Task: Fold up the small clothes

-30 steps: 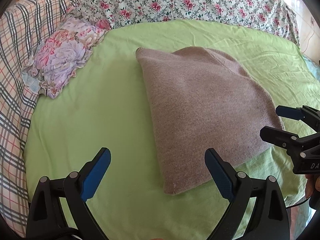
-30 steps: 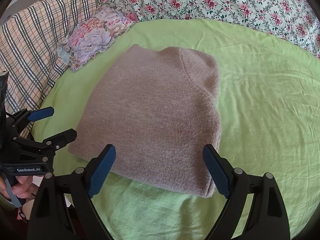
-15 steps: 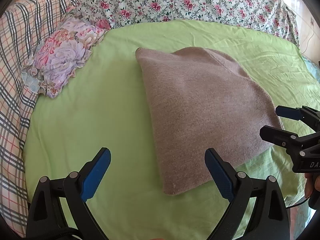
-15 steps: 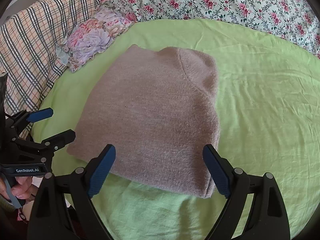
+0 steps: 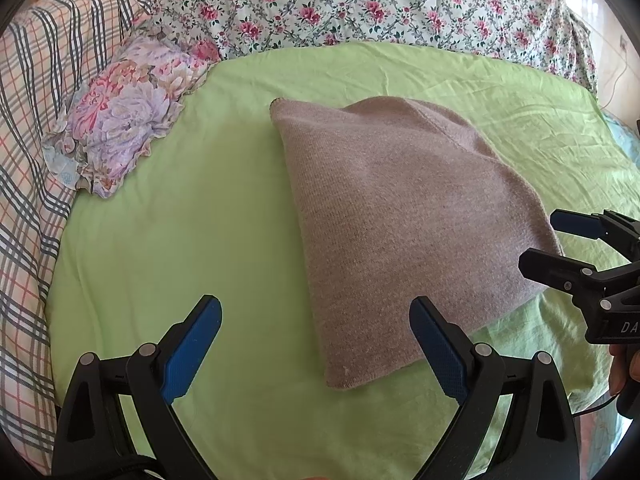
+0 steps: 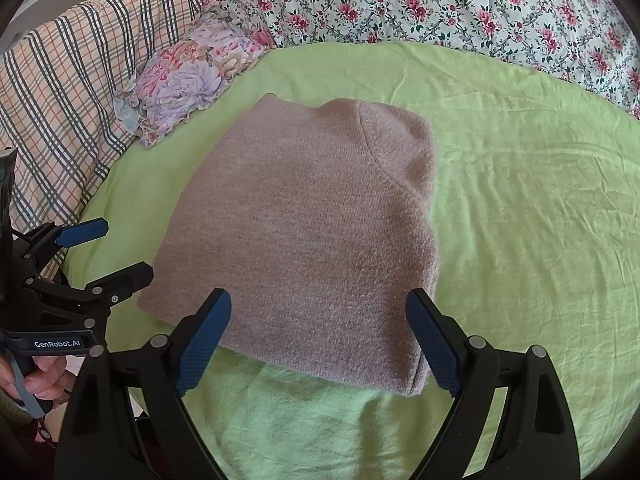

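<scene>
A taupe knitted garment (image 5: 404, 216) lies folded into a flat packet on the green sheet (image 5: 168, 240); it also shows in the right wrist view (image 6: 312, 232). My left gripper (image 5: 316, 344) is open and empty, held just in front of the packet's near left corner. My right gripper (image 6: 318, 340) is open and empty, its fingers to either side of the packet's near edge, above it. Each gripper shows in the other's view: the right one (image 5: 560, 240) at the packet's right edge, the left one (image 6: 108, 252) at its left edge.
A small floral cushion (image 5: 120, 112) lies at the sheet's far left. A plaid blanket (image 5: 28, 140) runs along the left side. A floral bedcover (image 5: 360, 4) covers the back. The bed's near edge is just below the grippers.
</scene>
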